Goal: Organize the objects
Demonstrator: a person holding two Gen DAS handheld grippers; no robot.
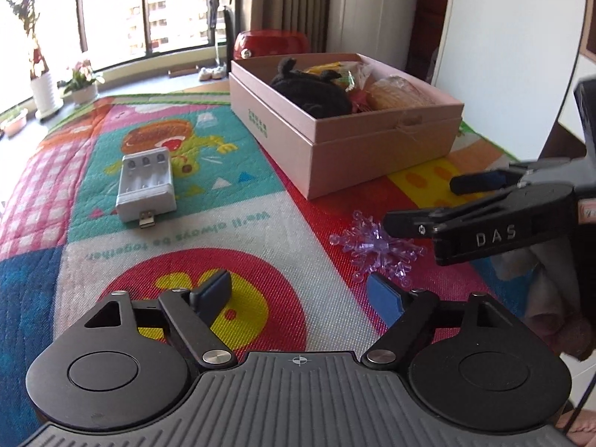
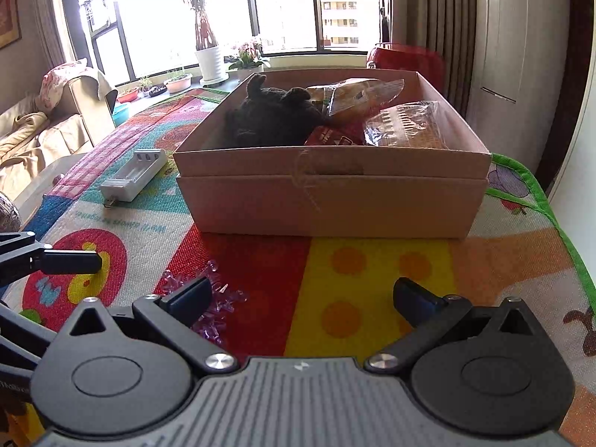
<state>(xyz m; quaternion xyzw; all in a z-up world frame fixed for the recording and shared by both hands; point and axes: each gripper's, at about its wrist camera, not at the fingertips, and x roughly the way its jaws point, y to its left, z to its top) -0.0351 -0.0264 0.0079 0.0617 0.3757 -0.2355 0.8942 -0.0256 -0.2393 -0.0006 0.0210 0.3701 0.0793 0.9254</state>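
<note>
Purple plastic snowflake point(image 1: 376, 247) sits lower right in the left view, right beside the right gripper point(image 2: 301, 298); both it and the left gripper point(image 1: 301, 294) gape wide, empty.

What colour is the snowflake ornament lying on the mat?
Translucent purple snowflake ornament; clearest in the left wrist view.

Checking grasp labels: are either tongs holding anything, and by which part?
Nothing is held. Left tongs and right tongs are open; the purple snowflake lies loose on the mat.
</note>
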